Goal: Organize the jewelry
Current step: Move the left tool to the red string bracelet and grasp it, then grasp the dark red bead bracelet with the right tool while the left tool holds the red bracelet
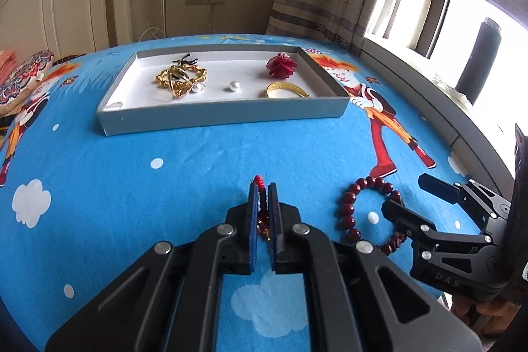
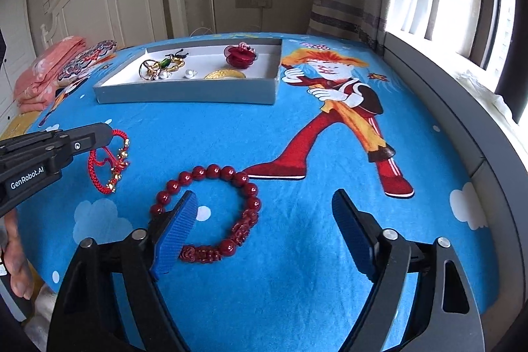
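Observation:
My left gripper [image 1: 263, 187] is shut on a red cord bracelet [image 1: 262, 210] with small gold beads. In the right wrist view the red cord bracelet [image 2: 112, 164] hangs from the left gripper [image 2: 110, 134] just above the blue bedsheet. A dark red bead bracelet [image 2: 211, 170] lies flat on the sheet. My right gripper [image 2: 264, 200] stands open over it, its left finger [image 2: 175, 236] across the bracelet's left side and the right finger clear of it. The left wrist view shows the bead bracelet [image 1: 346, 207] beside the right gripper [image 1: 409, 193].
A shallow grey tray [image 1: 224, 116] at the far side holds gold chain jewelry [image 1: 180, 78], a pearl [image 1: 234, 86], a red flower piece [image 1: 281, 65] and a gold bangle [image 1: 287, 89]. A folded pink blanket [image 2: 49, 68] lies far left. The window ledge [image 2: 462, 127] runs along the right.

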The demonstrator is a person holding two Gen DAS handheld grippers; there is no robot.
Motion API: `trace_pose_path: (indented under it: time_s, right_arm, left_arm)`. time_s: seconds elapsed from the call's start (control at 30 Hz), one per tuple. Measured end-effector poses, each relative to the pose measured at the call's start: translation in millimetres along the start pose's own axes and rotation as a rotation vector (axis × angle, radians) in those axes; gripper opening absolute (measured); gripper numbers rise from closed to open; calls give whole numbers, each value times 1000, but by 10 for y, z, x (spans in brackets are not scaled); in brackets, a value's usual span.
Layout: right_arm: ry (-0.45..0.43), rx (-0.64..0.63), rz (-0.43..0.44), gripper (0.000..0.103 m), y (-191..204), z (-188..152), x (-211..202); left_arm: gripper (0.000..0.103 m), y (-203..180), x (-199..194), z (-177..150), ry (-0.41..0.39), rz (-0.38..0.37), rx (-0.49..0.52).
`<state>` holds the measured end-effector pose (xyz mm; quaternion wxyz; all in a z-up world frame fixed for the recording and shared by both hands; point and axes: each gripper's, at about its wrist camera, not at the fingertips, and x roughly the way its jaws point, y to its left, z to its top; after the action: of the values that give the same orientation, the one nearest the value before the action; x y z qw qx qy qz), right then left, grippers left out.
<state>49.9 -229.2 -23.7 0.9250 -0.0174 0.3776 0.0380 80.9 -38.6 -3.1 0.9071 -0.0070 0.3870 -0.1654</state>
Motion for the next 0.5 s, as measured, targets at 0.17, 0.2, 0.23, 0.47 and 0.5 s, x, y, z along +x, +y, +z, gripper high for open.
trace_pose_path:
  time_s: [0.17,0.2,0.23,0.47,0.5]
  right_arm:
    - [50,11,7,52,-5,-31,92]
    - [51,11,6,47,-4,-31,83]
    - [49,12,6,39,-4,-34,78]
    - [37,3,7,14,20,-35,64]
    - [35,5,7,14,15,-31,60]
  left_arm:
    - [27,155,36,-93,22,16,-40]
    - [36,182,28,-112,22,22,-46]
    - [40,207,18,-129,20,25,-51]
    - [41,320,-19,-226,35,31,-72]
    - [42,315,-25,-233,36,31,-66]
